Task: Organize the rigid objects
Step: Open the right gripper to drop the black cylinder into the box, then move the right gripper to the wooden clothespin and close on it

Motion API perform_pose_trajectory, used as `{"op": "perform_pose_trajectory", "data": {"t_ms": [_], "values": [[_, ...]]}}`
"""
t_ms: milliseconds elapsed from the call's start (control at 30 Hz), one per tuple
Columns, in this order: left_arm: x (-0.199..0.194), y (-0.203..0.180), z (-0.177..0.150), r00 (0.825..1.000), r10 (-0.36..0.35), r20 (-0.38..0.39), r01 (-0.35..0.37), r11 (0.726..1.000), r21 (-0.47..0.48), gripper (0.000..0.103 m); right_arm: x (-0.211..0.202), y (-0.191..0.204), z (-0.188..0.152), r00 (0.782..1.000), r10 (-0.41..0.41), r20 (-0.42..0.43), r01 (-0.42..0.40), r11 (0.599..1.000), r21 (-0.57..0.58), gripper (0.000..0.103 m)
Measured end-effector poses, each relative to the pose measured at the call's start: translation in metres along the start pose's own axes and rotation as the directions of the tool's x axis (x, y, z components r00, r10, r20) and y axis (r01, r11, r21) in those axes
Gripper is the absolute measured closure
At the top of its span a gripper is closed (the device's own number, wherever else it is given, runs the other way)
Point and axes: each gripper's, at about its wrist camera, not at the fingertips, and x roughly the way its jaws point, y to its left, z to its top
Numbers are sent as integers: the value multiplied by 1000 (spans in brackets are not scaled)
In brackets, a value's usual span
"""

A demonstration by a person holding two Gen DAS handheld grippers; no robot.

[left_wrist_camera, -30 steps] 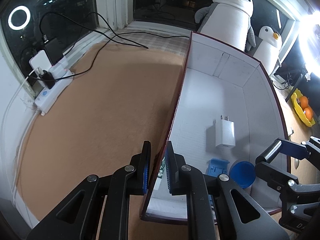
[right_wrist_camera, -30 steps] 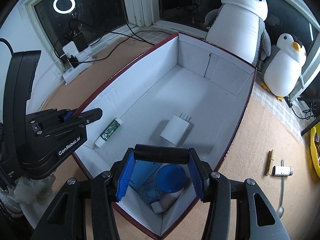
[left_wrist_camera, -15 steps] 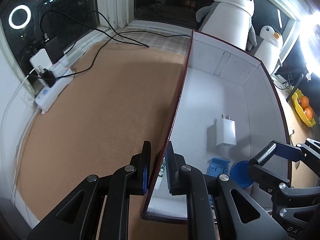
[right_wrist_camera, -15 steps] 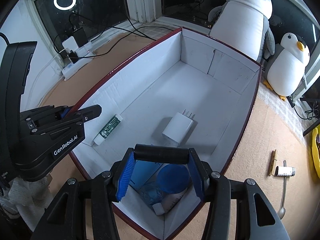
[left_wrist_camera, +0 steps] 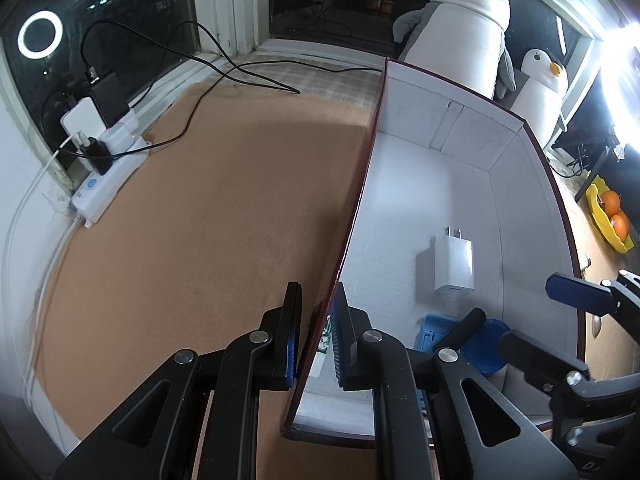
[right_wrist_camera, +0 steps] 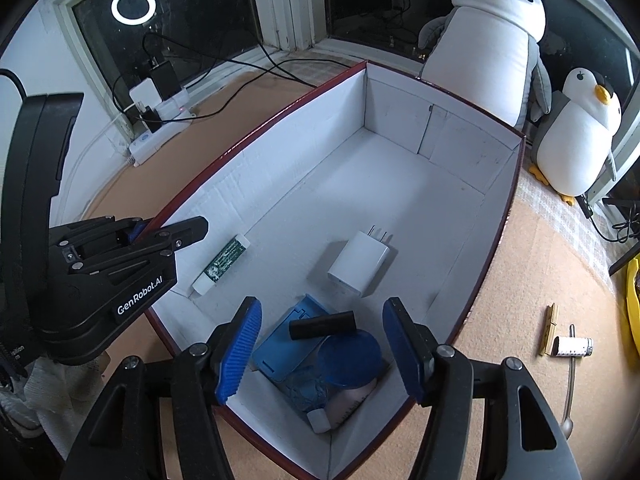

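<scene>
A white-lined box with a dark red rim (right_wrist_camera: 416, 184) (left_wrist_camera: 472, 160) stands on the brown surface. My left gripper (left_wrist_camera: 316, 336) is shut on the box's left wall (left_wrist_camera: 360, 196); it also shows in the right wrist view (right_wrist_camera: 176, 228). My right gripper (right_wrist_camera: 320, 344) is open above the box's near corner, empty. A black cylinder (right_wrist_camera: 322, 325) lies below it on a blue case (right_wrist_camera: 280, 350), beside a blue lid (right_wrist_camera: 352, 358). A white charger (right_wrist_camera: 360, 262) (left_wrist_camera: 450, 264) and a green-labelled white stick (right_wrist_camera: 222, 266) also lie in the box.
Outside the box on the right lie a wooden clothespin (right_wrist_camera: 549, 330), a small white roll (right_wrist_camera: 572, 347) and a spoon (right_wrist_camera: 568, 392). Two plush penguins (right_wrist_camera: 492, 40) stand behind. A power strip with cables (left_wrist_camera: 108, 176) sits at far left. A yellow bowl of oranges (left_wrist_camera: 610, 216) is at right.
My right gripper has opened and let go of the black cylinder, which now lies in the box on the blue case. My left gripper keeps its hold on the wall.
</scene>
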Motion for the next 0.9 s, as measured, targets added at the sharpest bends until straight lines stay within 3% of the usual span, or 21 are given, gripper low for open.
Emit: {"op": "perform_pose_trajectory", "data": {"t_ms": [367, 667, 900], "values": [[-2, -5, 3, 1000, 21, -5, -21, 1000, 9, 91, -36, -37, 0, 997, 6, 81, -11, 998, 67, 44], [-2, -9, 6, 999, 52, -12, -51, 999, 17, 91, -64, -115, -12, 991, -53, 121, 28, 978, 205, 44], [0, -13, 9, 997, 81, -19, -81, 997, 18, 91, -59, -174, -26, 992, -89, 84, 60, 955, 292, 44]]}}
